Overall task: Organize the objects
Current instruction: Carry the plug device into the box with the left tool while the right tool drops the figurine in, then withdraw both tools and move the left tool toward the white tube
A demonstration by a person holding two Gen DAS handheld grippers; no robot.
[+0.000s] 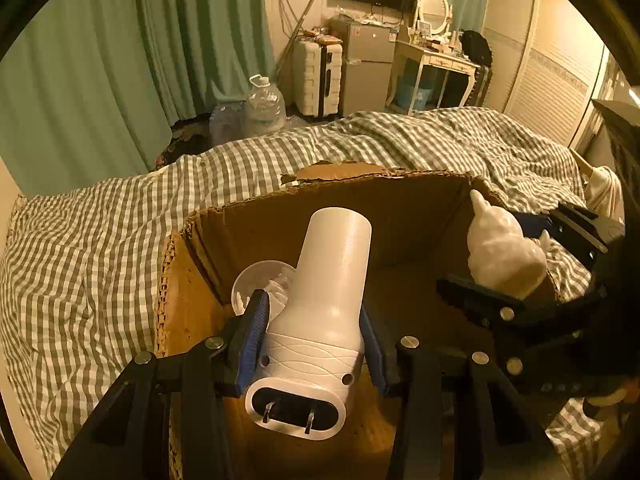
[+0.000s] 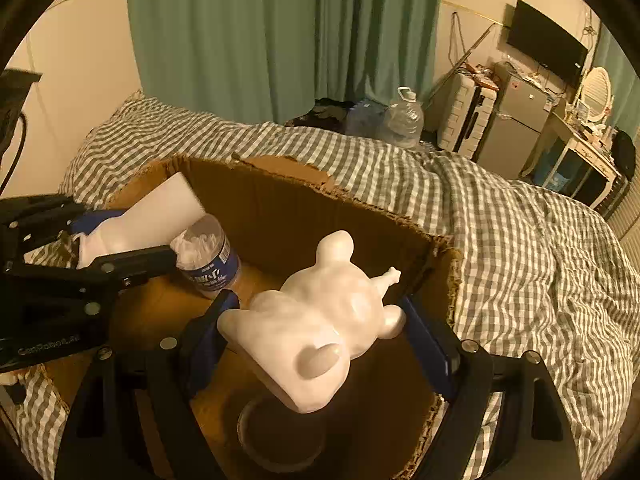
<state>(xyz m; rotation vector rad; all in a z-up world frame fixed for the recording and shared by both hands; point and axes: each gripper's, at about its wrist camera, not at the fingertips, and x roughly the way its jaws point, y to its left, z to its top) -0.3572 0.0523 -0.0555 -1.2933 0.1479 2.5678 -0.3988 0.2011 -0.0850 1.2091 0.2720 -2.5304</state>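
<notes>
Over the open brown cardboard box (image 1: 400, 200) on the checked bedspread (image 1: 100, 240), the left gripper (image 1: 312, 344) clamps a white plastic plug-in device (image 1: 332, 280) (prongs toward the camera) squarely between its blue pads. The right gripper (image 2: 320, 320) grips a glossy white animal figurine (image 2: 320, 320) across its body, above the box's interior.

One cardboard box (image 2: 320, 208), one white plug-in device (image 1: 320, 304), one white figurine (image 2: 316, 324), one plastic jar (image 2: 208, 256), two big water jugs (image 1: 265, 105), one suitcase (image 1: 318, 78), one small fridge (image 1: 366, 66)

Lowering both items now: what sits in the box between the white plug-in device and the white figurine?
The right wrist view shows a clear jar of white items on the cardboard box floor between the white plug-in device and the white figurine.
</notes>
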